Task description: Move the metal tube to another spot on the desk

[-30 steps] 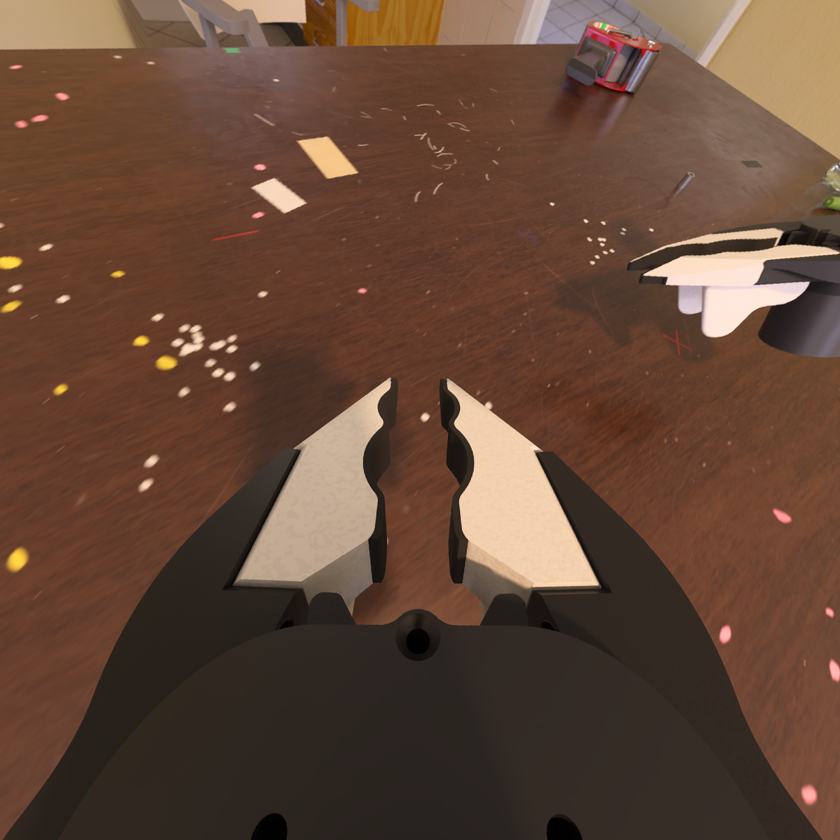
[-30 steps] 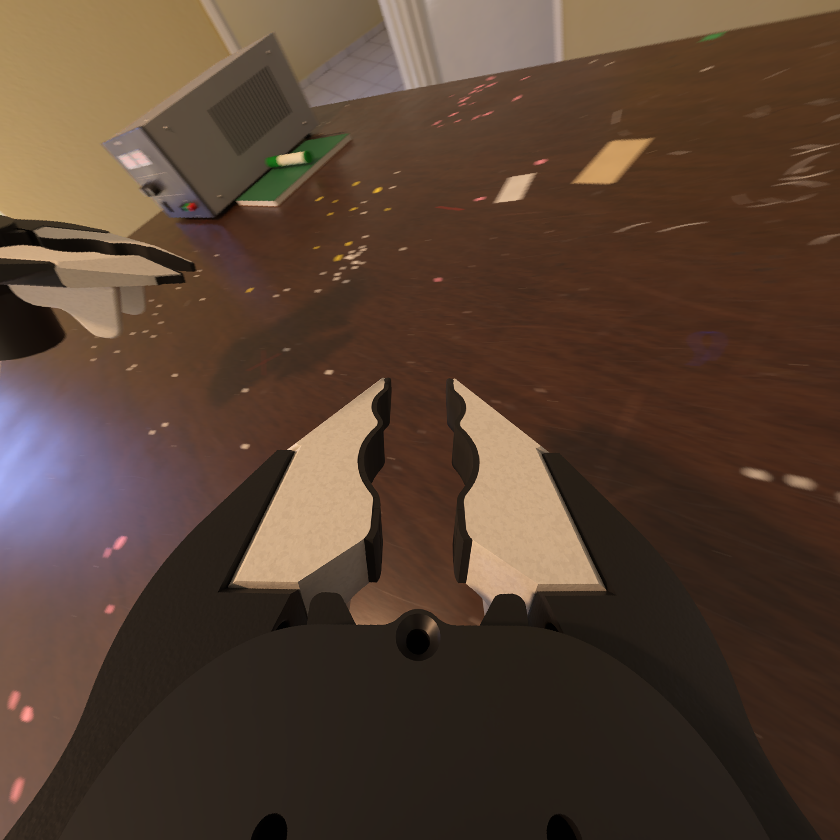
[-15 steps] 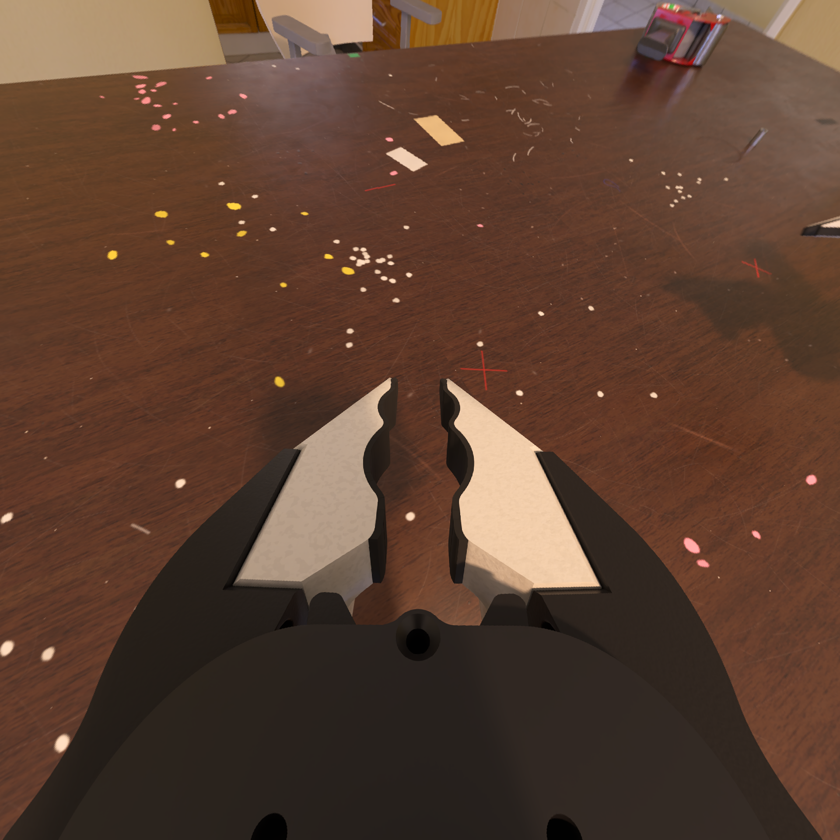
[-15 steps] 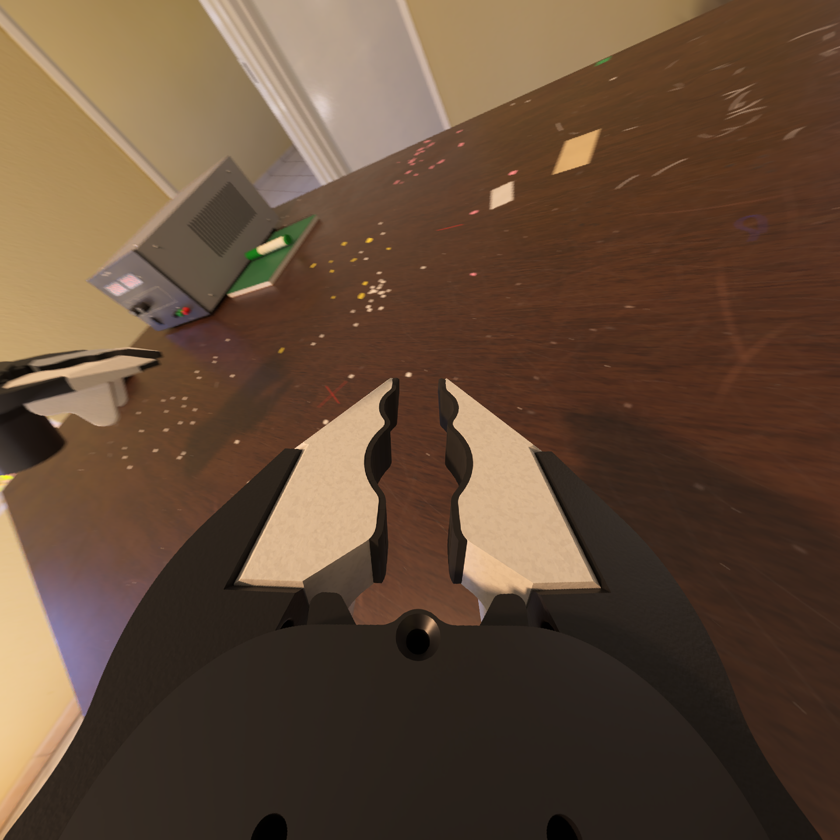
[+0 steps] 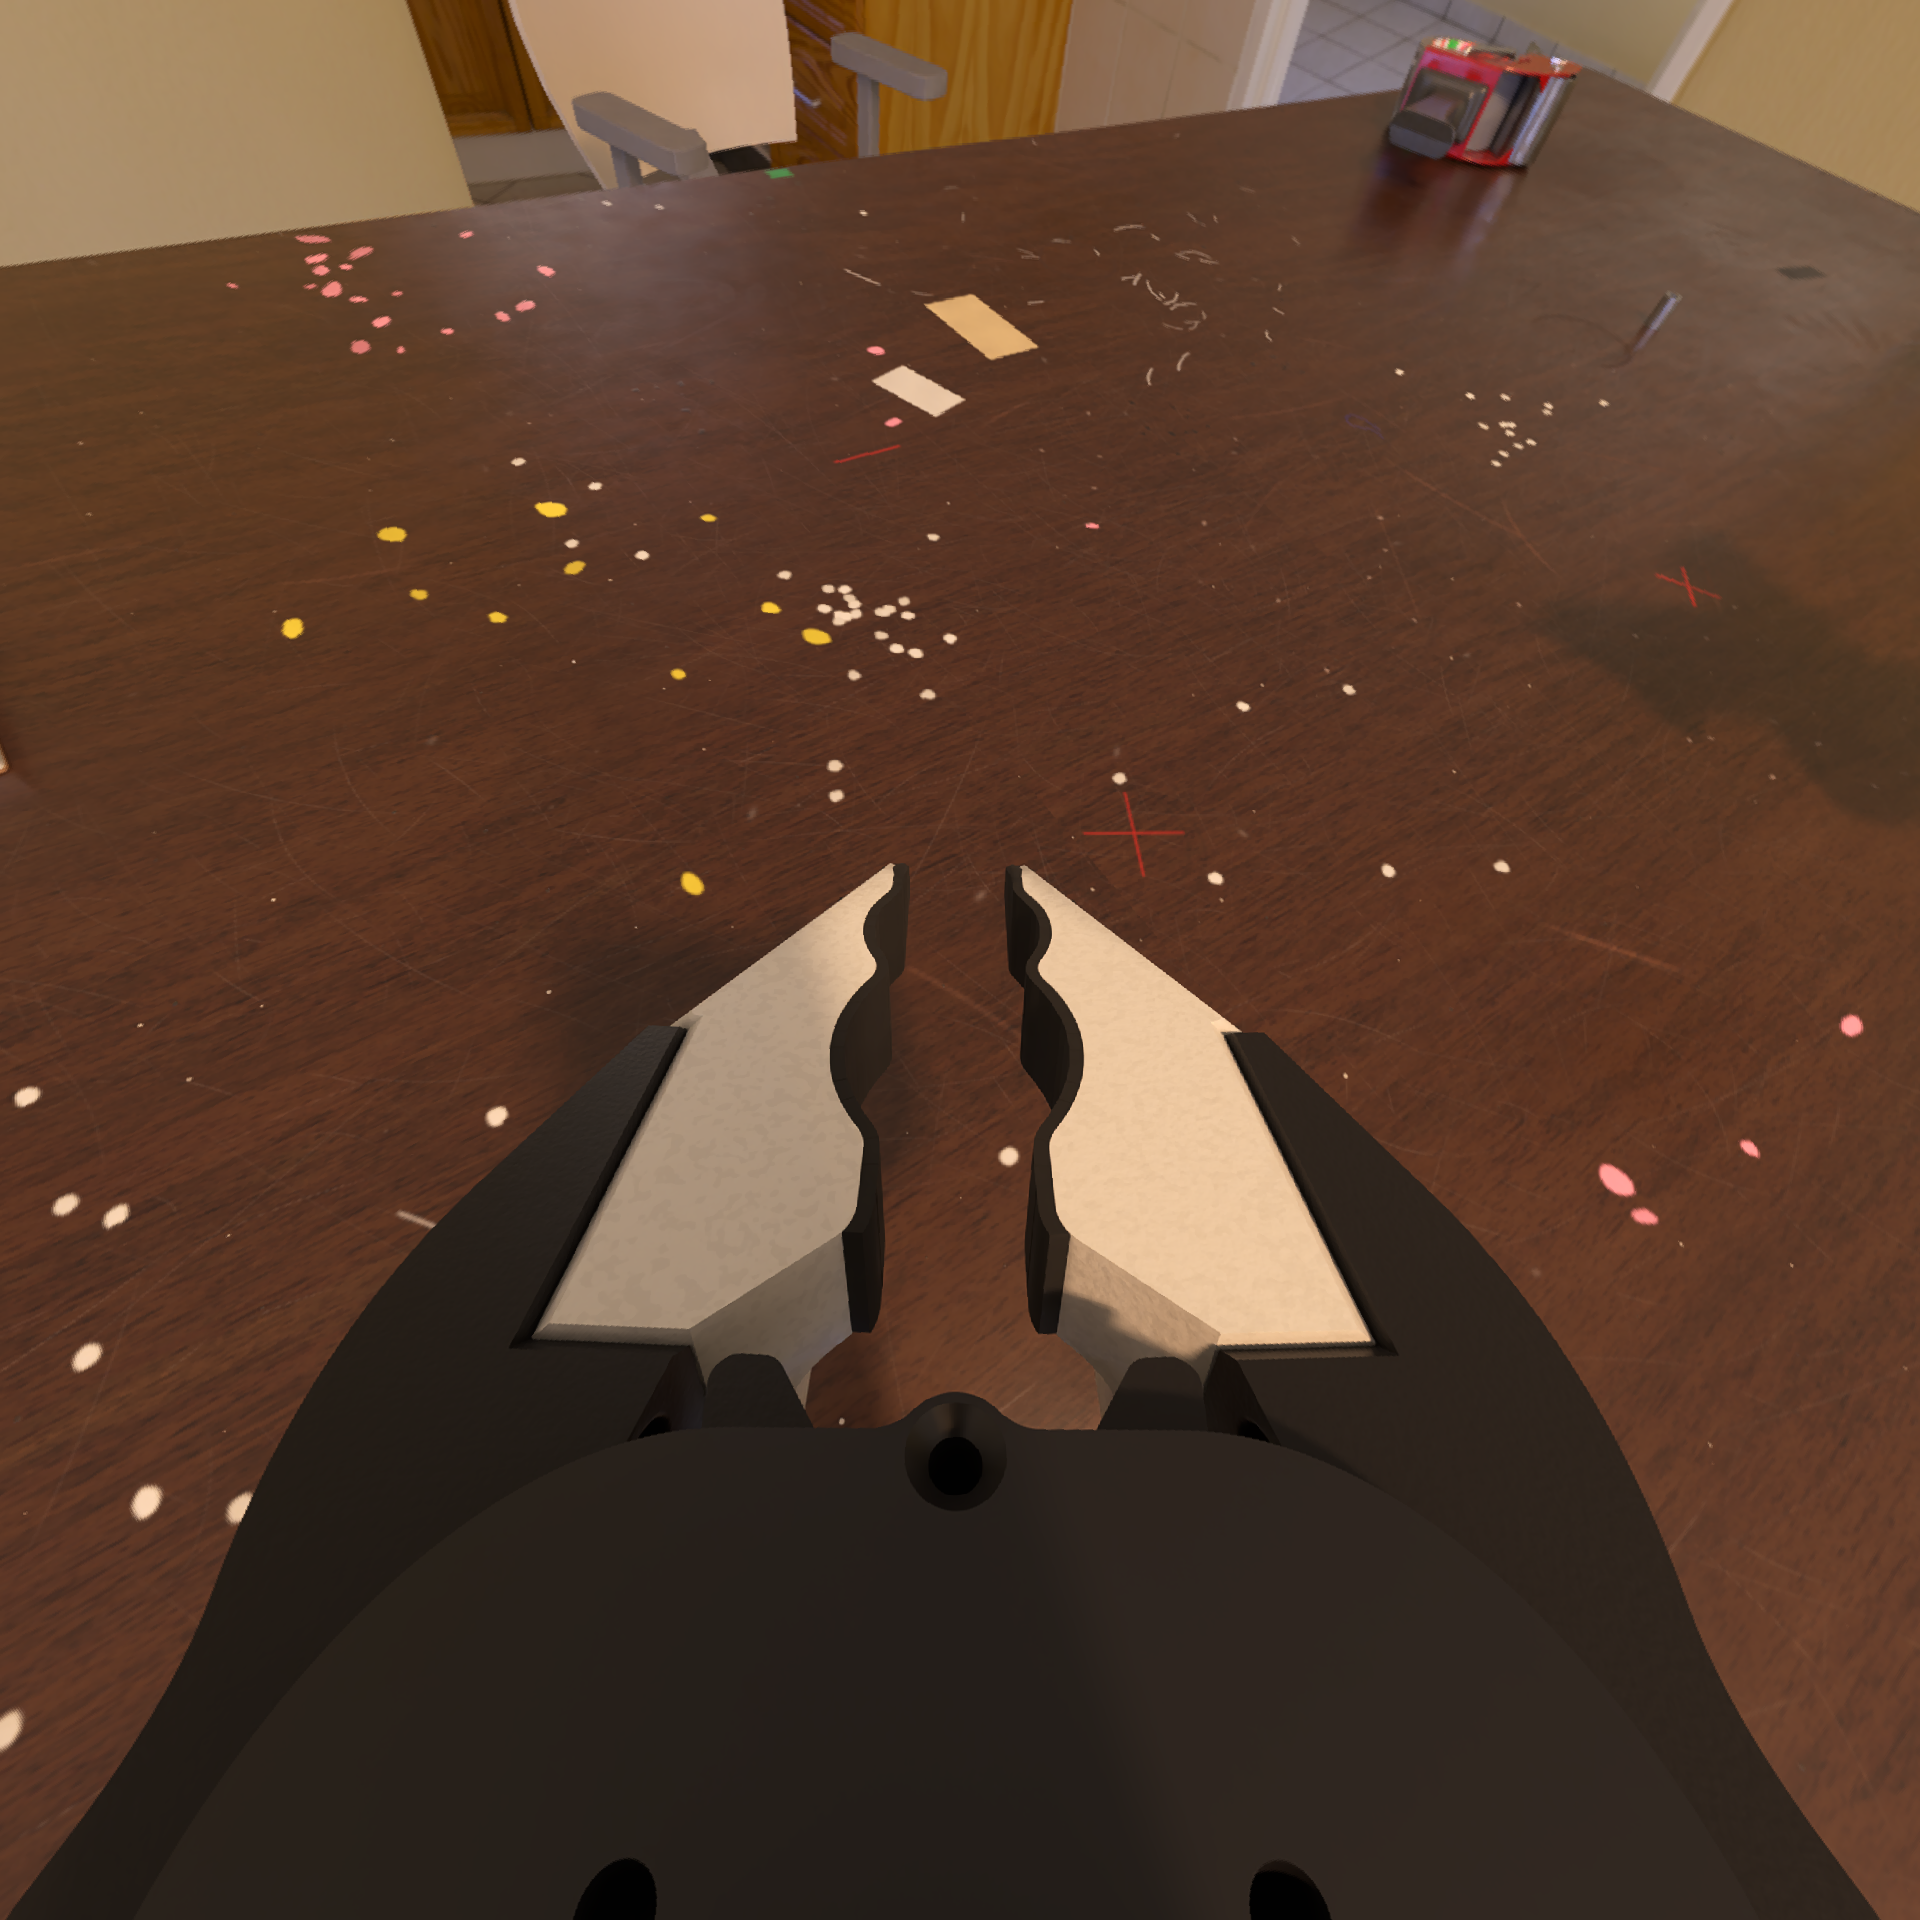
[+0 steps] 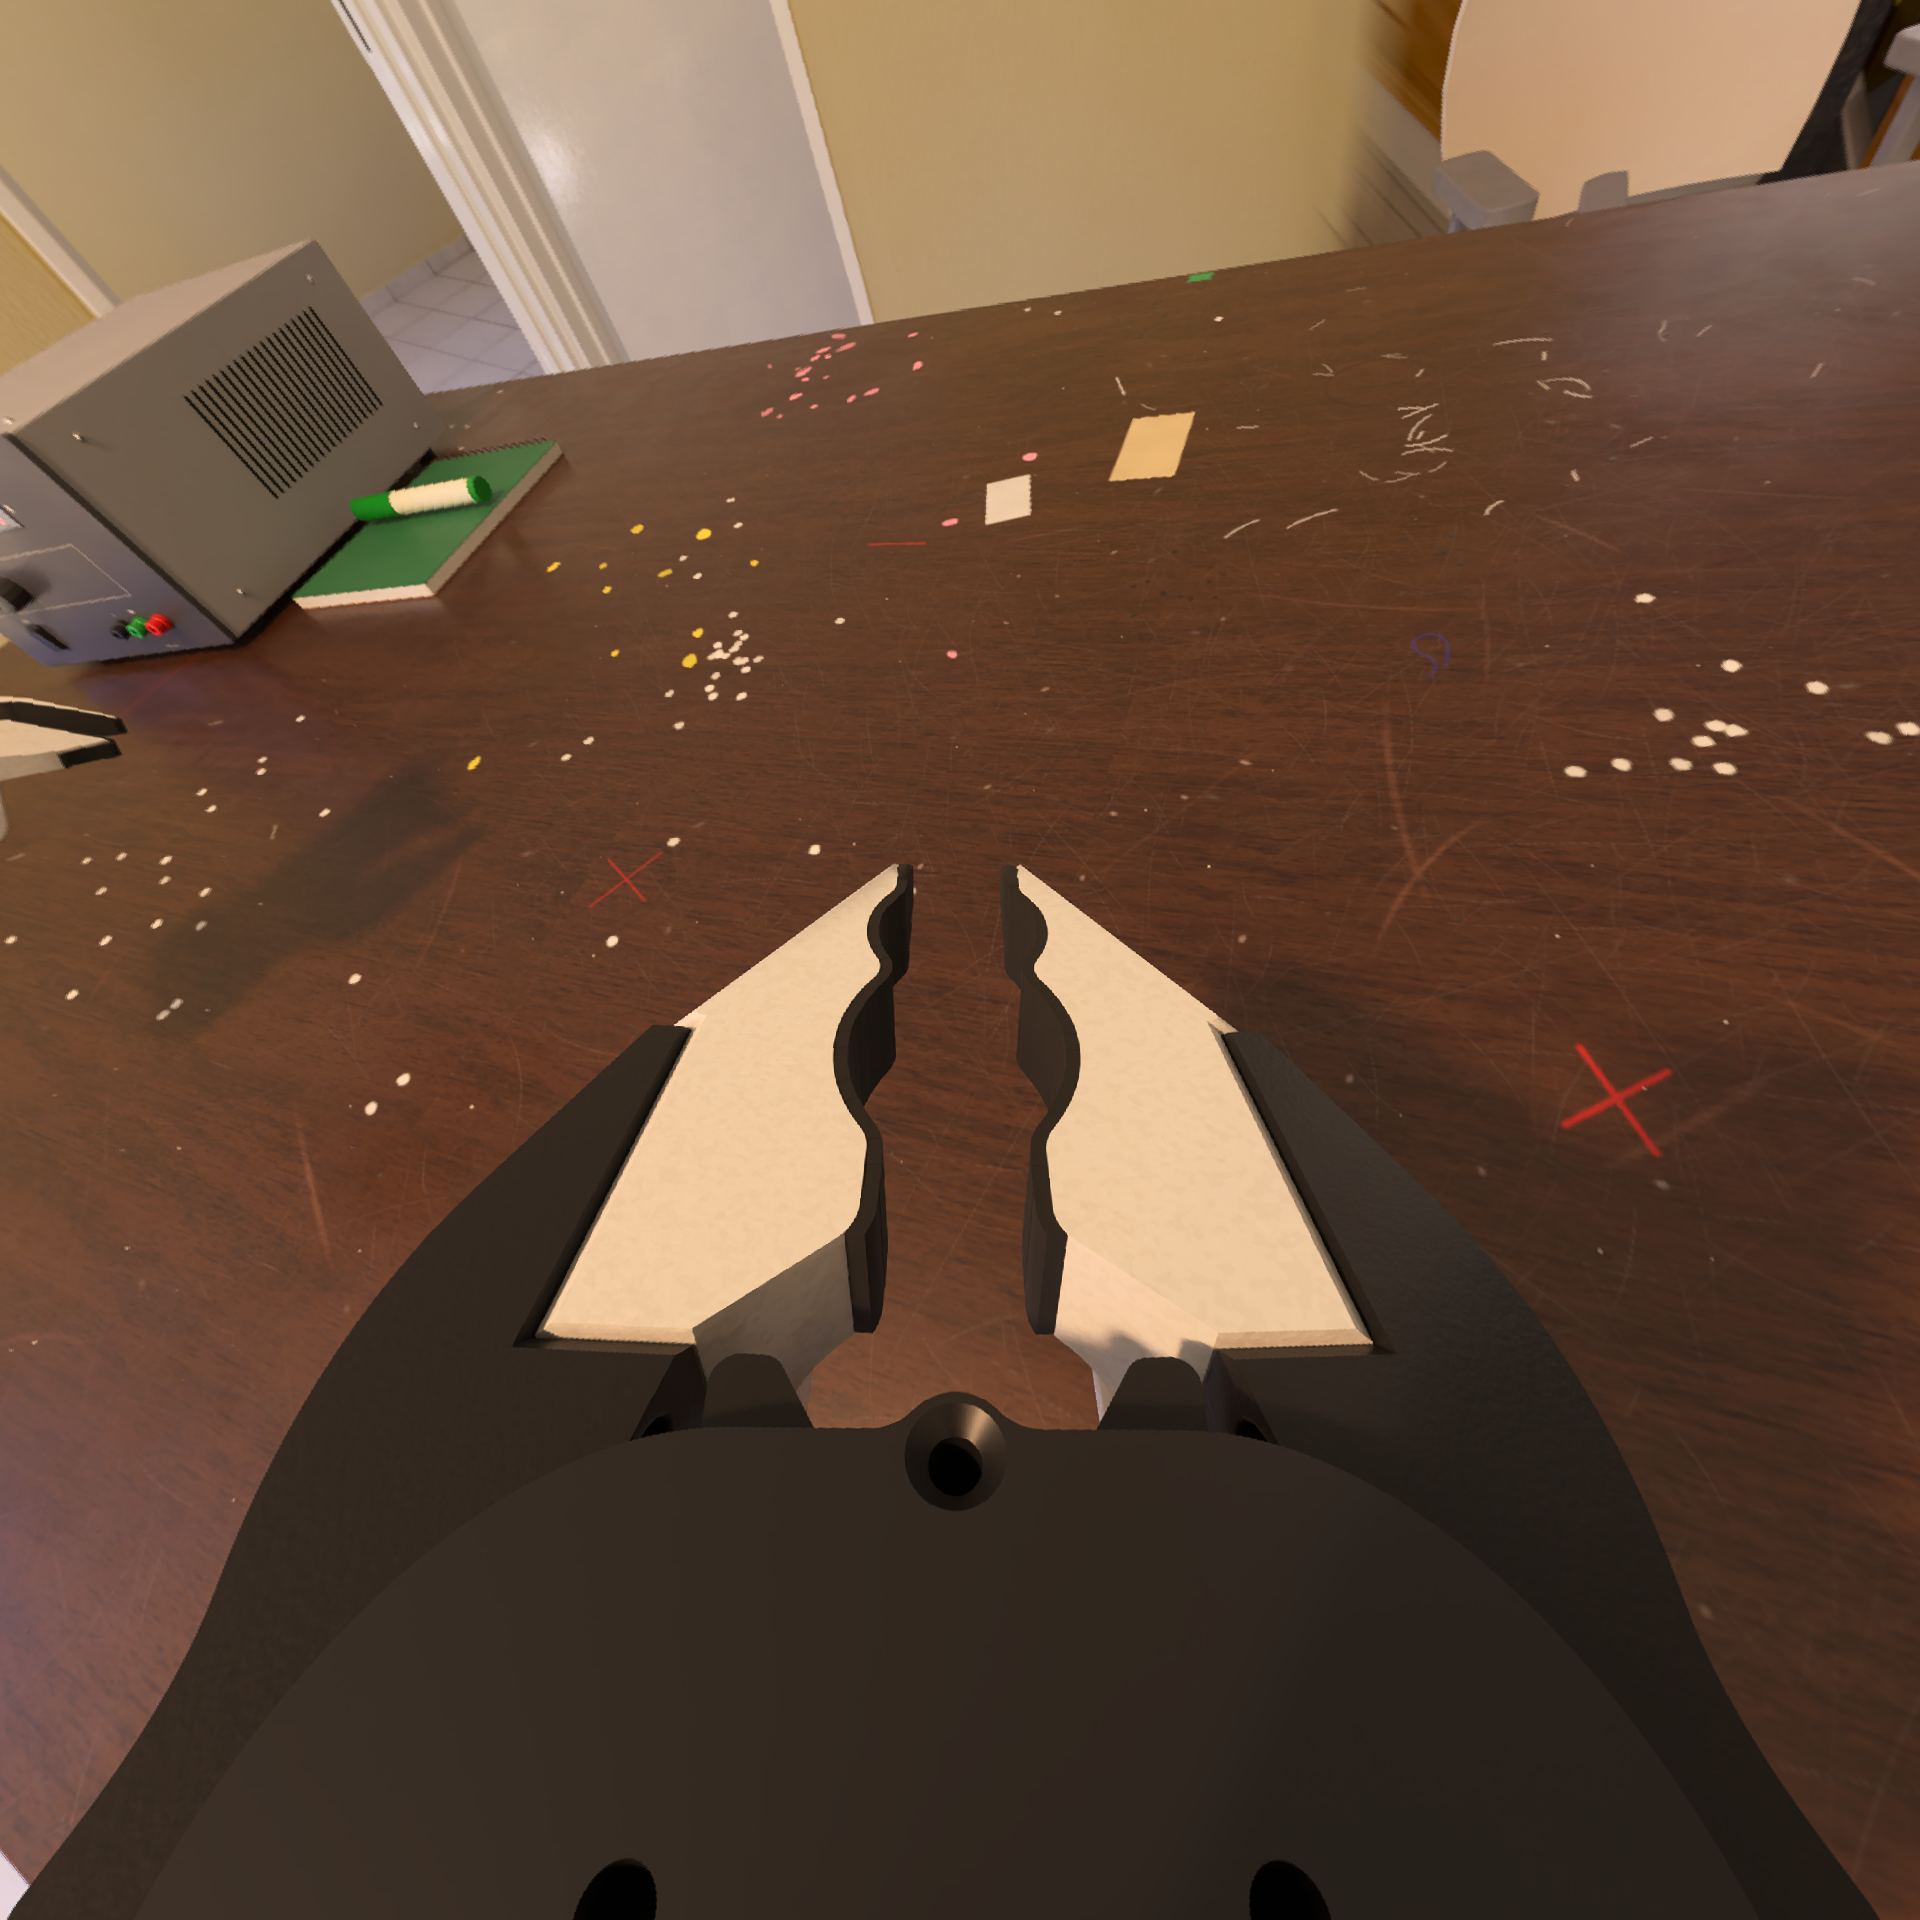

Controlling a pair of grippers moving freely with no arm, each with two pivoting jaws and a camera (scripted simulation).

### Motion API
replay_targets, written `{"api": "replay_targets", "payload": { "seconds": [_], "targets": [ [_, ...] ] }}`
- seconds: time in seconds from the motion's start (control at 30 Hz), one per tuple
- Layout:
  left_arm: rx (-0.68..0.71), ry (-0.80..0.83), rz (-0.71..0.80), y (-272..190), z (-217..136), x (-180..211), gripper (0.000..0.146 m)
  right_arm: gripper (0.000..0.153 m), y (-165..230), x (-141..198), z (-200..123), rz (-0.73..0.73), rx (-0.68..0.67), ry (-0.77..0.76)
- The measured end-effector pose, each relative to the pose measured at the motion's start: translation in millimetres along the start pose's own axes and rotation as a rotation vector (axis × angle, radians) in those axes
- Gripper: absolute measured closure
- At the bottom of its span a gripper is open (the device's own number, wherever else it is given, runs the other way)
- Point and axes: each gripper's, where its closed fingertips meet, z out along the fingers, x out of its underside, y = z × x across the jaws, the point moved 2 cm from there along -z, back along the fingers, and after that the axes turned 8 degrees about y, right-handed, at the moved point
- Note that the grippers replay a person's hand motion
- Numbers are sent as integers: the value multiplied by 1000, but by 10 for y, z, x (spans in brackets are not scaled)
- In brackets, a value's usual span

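A small thin grey metal tube (image 5: 1652,317) lies on the dark wooden desk (image 5: 312,883) at the far right, well ahead of my left gripper (image 5: 956,873). The left gripper is open and empty, held above the desk's near middle. My right gripper (image 6: 956,871) is also open and empty above the desk. The tube does not show in the right wrist view. The left gripper's fingers (image 6: 52,743) show at the left edge of the right wrist view.
A red tape measure (image 5: 1481,99) sits at the far right corner. A grey metal box (image 6: 197,447) stands at the far left beside a green notebook (image 6: 436,540) with a green-and-white marker (image 6: 421,499) on it. Tan (image 5: 979,325) and white (image 5: 917,390) paper scraps lie mid-desk. A chair (image 5: 665,135) stands beyond the far edge.
Both grippers have drawn back and risen, so more of the desk shows. The right gripper has left the left wrist view. The right wrist view has levelled out. Both jaws keep the same gap.
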Motion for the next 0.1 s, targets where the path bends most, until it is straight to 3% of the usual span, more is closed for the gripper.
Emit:
{"api": "replay_targets", "payload": {
  "seconds": [0.1],
  "targets": [
    [9,11,25,-24,-17,8,128,136,36,46,-45,3,16,-9]
  ]
}}
